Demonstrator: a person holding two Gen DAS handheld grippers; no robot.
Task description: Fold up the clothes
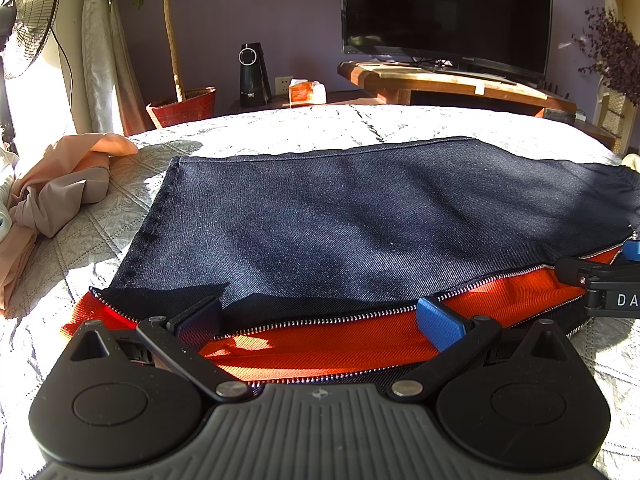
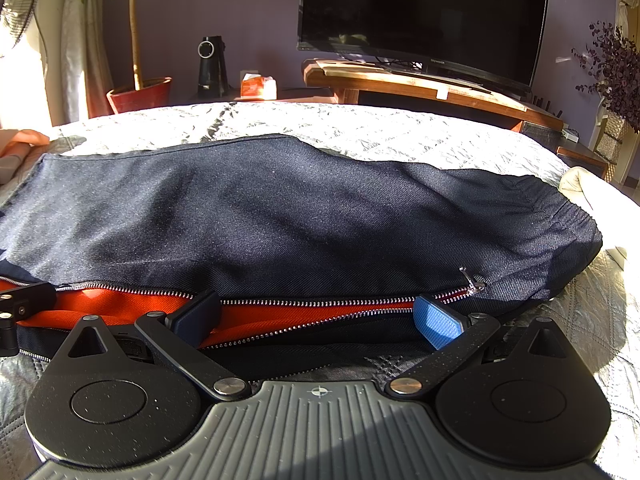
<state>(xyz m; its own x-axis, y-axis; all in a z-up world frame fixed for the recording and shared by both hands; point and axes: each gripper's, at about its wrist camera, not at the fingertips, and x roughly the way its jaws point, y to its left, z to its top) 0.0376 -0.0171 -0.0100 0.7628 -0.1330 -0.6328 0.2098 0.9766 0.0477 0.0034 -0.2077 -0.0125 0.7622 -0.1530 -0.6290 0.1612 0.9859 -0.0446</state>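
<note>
Dark navy twill garment (image 1: 340,216), spread flat across the quilted bed (image 1: 320,124), long side open along a silver zipper (image 1: 320,322) with bright orange lining (image 1: 340,346) showing in the gap. Zipper pull (image 2: 472,280) visible toward the right end in the right wrist view, just beyond the blue pad. Stitched hem along the left end, gathered band at the right end.

Left hand-held gripper (image 1: 320,322) spread wide at the near edge, dark pad over the navy flap, blue pad over the orange lining, nothing clamped between. Right hand-held gripper (image 2: 318,318) likewise spread wide farther right along the same opening, pads straddling the zipper and lining, gripping nothing. Whether any pad actually touches the cloth: cannot tell. Both low and close to the near edge, side by side, garment stretching away in front.

Bare quilt on the near left and beyond the far edge, brightly sunlit. Crumpled peach cloth (image 1: 60,192) on the bed to the left, apart from the hem. Pale cloth (image 2: 580,188) just past the right end. Beyond the bed: potted tree (image 1: 176,40), fan (image 1: 30,20), black speaker (image 1: 254,76), tissue box (image 1: 306,92), television (image 1: 446,12) on a wooden stand (image 1: 448,84).
</note>
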